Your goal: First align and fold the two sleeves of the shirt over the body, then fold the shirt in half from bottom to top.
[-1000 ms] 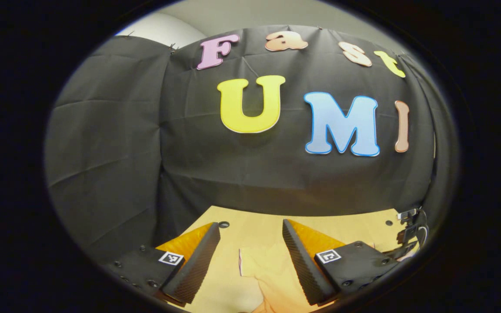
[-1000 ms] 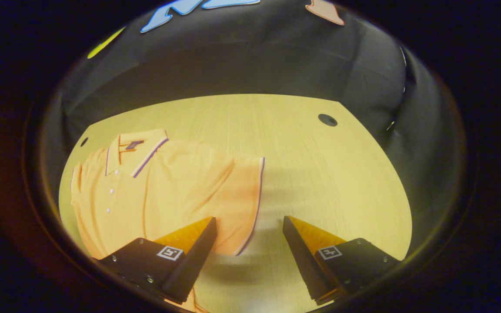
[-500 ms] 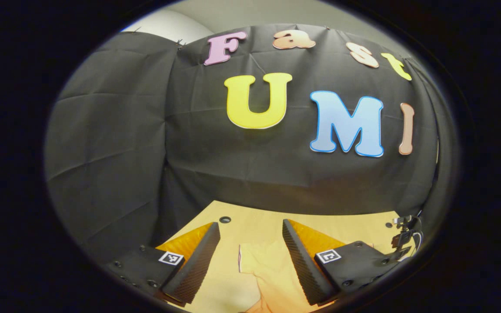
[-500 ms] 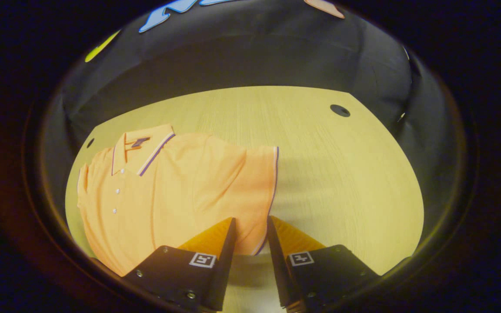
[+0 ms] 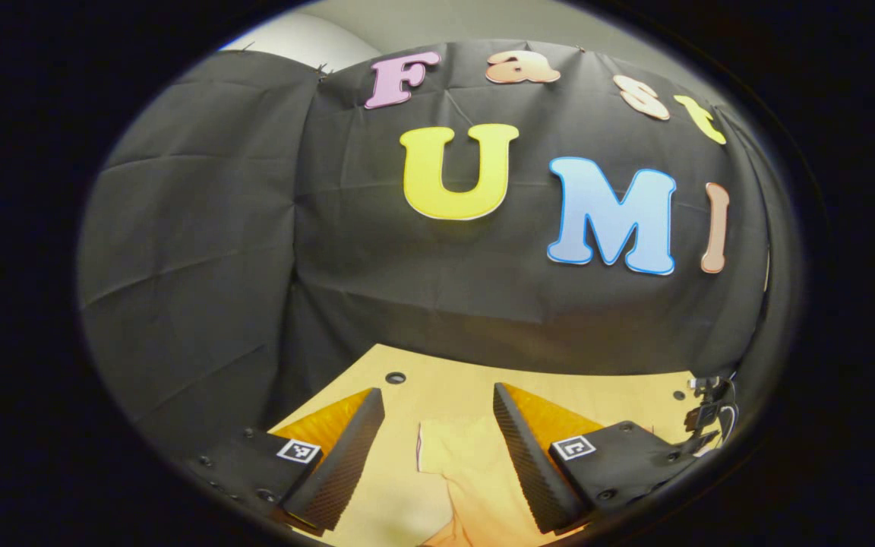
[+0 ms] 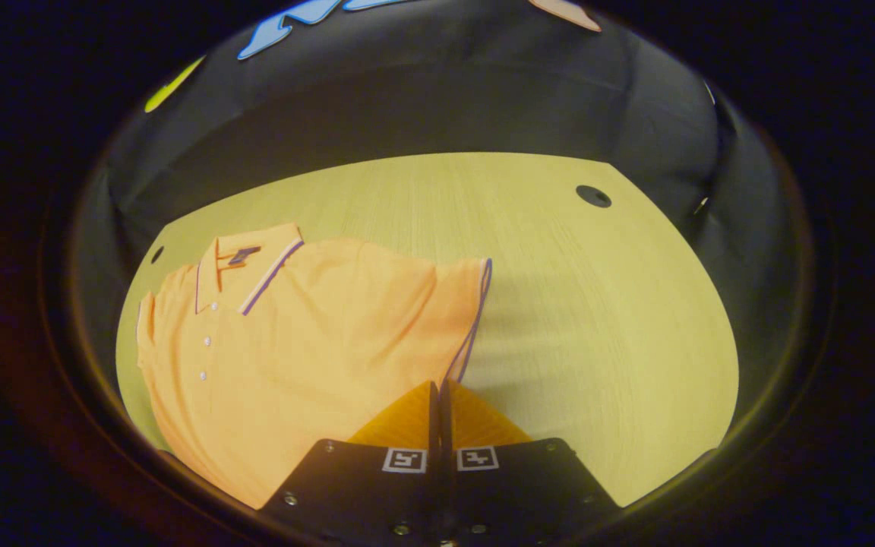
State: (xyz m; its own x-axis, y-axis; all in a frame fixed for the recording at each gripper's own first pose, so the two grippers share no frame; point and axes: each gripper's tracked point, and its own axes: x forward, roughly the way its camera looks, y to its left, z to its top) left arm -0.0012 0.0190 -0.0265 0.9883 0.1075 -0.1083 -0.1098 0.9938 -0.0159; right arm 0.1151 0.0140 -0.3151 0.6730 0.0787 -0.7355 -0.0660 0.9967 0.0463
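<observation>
**Pinching the sleeve hem**

Gripping the orange polo shirt (image 6: 308, 334) at the edge of its sleeve (image 6: 453, 304), the right gripper (image 6: 437, 391) is showing its fingers pressed together on the purple-trimmed hem, which is lifting slightly off the wooden table (image 6: 574, 304). The shirt is lying flat with its collar (image 6: 244, 262) toward the far left of the right gripper view. In the left gripper view, the left gripper (image 5: 437, 414) is hovering with fingers spread wide, touching nothing, above the other sleeve (image 5: 456, 456) on the table (image 5: 437, 387).
</observation>
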